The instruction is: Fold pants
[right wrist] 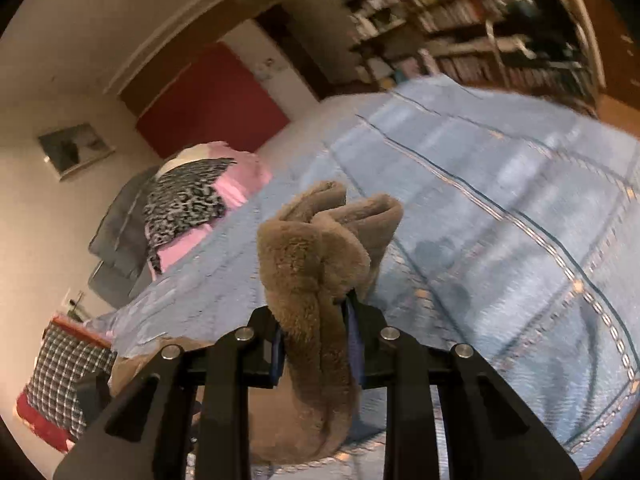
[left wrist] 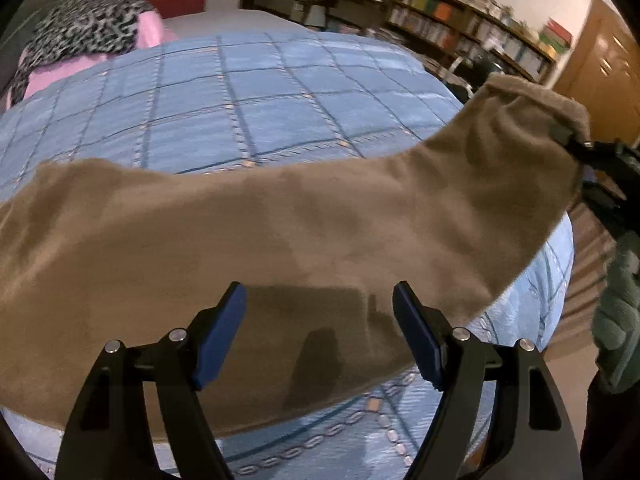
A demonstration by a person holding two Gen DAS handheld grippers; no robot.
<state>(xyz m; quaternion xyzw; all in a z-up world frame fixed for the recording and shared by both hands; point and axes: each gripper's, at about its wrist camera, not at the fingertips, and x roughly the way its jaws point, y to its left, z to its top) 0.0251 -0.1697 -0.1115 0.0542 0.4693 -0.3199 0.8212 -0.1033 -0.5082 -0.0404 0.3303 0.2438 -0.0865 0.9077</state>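
Left wrist view: the soft brown fleece pants (left wrist: 256,248) lie stretched across the blue quilted checked bedspread (left wrist: 248,92), long axis running left to right, with the right end lifted off the bed toward the upper right. The left tongs (left wrist: 320,332) hang wide open just over the near edge, gripping nothing. The right tongs (left wrist: 576,146) pinch that raised end.

Right wrist view: the right tongs (right wrist: 316,344) are clamped on a bunched wad of the pants (right wrist: 316,264), which sticks up and away over the bedspread (right wrist: 500,208). A leopard-print and pink clothes pile (right wrist: 192,208) sits at the far left.
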